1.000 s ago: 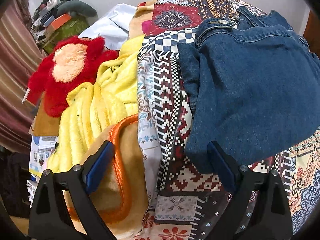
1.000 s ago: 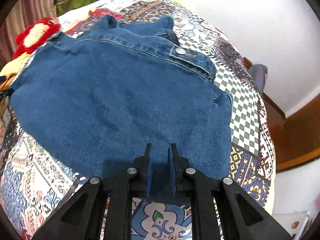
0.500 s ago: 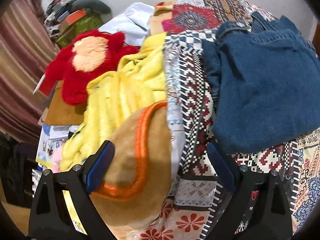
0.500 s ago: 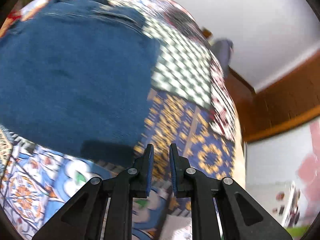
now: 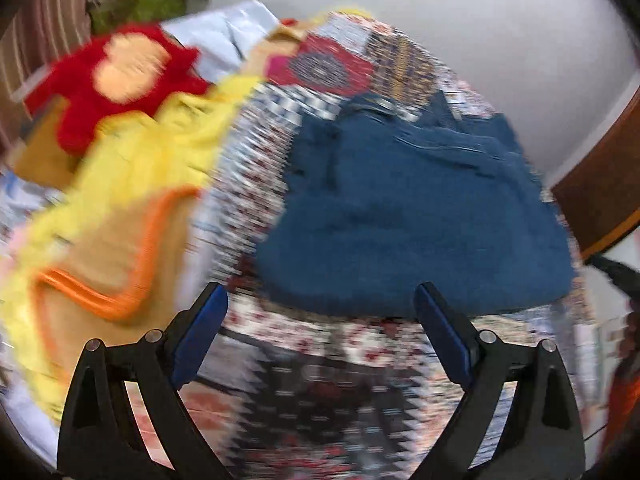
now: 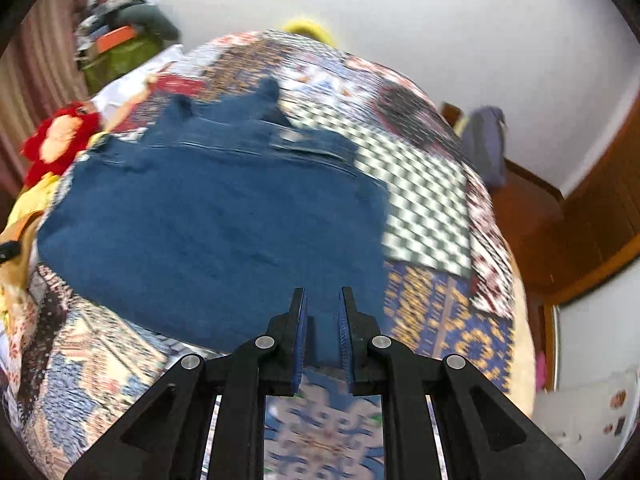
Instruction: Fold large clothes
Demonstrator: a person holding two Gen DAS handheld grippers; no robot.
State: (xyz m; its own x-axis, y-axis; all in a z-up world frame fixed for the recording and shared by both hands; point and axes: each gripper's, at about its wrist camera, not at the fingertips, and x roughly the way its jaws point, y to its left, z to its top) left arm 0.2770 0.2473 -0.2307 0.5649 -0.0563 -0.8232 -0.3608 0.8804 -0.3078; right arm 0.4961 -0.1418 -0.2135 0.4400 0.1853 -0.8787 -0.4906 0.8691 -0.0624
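- A home bedroom is shown: a bed is covered by a patchwork quilt (image 6: 424,208).
- A red plush toy (image 5: 116,80) and a yellow blanket (image 5: 136,160) are piled at the bed's side.
- Plain white walls (image 6: 440,28), a striped curtain (image 6: 36,72) and wooden panelling (image 6: 600,208) are seen around it.
- Household clutter (image 6: 116,44) is stacked in 1 corner.

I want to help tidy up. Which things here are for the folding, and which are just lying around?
For the folding:
- denim jacket, spread flat on the bed
- left gripper, wide open
- right gripper, nearly shut, nothing visibly in it

Just lying around:
- patterned bedspread
- red plush toy
- yellow blanket
- orange-edged tan blanket
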